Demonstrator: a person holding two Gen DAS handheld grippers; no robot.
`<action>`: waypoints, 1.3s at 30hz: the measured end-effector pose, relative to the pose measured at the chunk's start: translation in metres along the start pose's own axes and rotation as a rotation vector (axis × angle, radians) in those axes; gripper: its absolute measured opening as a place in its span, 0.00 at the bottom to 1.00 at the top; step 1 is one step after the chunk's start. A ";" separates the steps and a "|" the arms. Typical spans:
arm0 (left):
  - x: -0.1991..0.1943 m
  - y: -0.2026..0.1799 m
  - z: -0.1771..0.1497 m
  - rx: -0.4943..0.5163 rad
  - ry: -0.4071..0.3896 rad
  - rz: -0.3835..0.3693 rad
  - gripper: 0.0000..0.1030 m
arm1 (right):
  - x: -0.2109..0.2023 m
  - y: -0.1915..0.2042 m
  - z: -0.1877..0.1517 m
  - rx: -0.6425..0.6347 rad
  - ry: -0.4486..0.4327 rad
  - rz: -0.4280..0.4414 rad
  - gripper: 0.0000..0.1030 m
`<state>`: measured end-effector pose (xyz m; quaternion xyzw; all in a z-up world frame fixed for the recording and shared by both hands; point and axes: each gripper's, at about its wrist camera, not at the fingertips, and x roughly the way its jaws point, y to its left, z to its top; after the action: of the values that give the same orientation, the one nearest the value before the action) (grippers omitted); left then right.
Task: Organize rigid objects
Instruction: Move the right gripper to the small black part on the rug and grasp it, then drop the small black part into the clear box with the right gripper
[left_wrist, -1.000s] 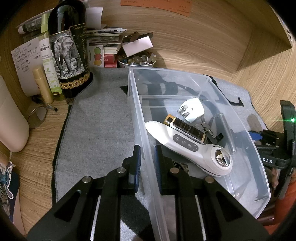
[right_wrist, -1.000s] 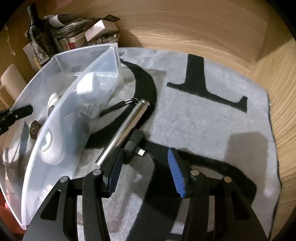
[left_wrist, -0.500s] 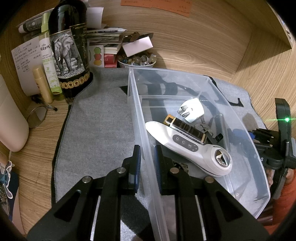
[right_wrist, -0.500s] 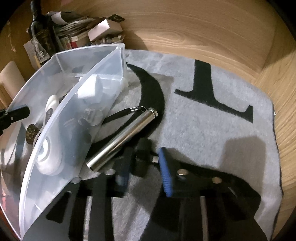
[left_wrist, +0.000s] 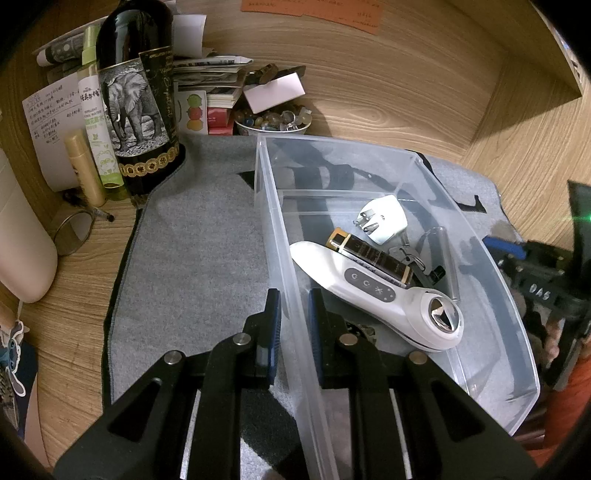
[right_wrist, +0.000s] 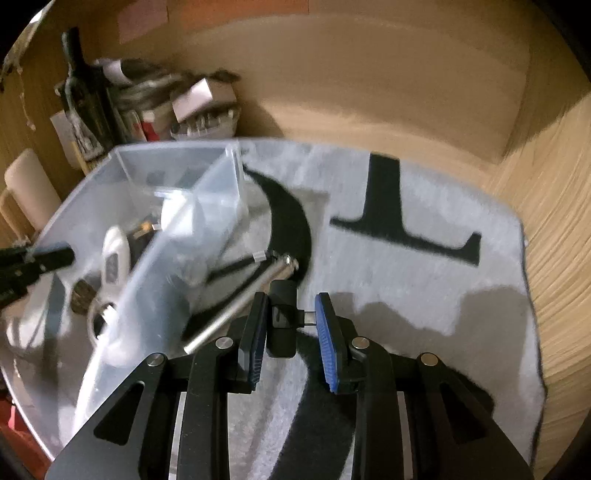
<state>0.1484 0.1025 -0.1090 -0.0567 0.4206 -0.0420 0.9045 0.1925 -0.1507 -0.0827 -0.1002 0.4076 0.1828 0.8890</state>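
Observation:
A clear plastic bin (left_wrist: 491, 266) stands on a grey mat (left_wrist: 199, 258). It holds a white handheld device (left_wrist: 373, 291), a white plug adapter (left_wrist: 384, 219) and a black and gold bar (left_wrist: 369, 256). My left gripper (left_wrist: 294, 306) is shut on the bin's left wall. In the right wrist view my right gripper (right_wrist: 291, 317) is shut on a small black adapter (right_wrist: 282, 319) and holds it just above the mat (right_wrist: 424, 295). A silver metal tube (right_wrist: 240, 302) with a black strap lies on the mat beside the bin (right_wrist: 177, 236).
A dark bottle with an elephant label (left_wrist: 136, 107), a green spray bottle (left_wrist: 96, 122), papers and a bowl of stones (left_wrist: 273, 122) crowd the back left. Wooden walls (left_wrist: 406, 85) close in behind and to the right. A round mirror (left_wrist: 72, 230) lies at the left.
My right gripper has moved forward over the black adapter, closed on it and lifted it. The left gripper has kept its hold on the bin wall.

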 end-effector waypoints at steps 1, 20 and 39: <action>0.000 0.000 0.000 0.000 0.000 0.000 0.14 | -0.004 0.001 0.002 -0.005 -0.012 0.000 0.23; 0.000 -0.001 0.000 0.000 -0.002 -0.001 0.14 | -0.024 0.073 0.040 -0.174 -0.137 0.123 0.23; 0.000 -0.002 0.002 -0.001 -0.006 -0.004 0.15 | 0.017 0.106 0.035 -0.261 0.009 0.161 0.23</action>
<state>0.1499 0.1001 -0.1075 -0.0584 0.4178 -0.0436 0.9056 0.1838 -0.0385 -0.0764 -0.1830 0.3911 0.3043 0.8491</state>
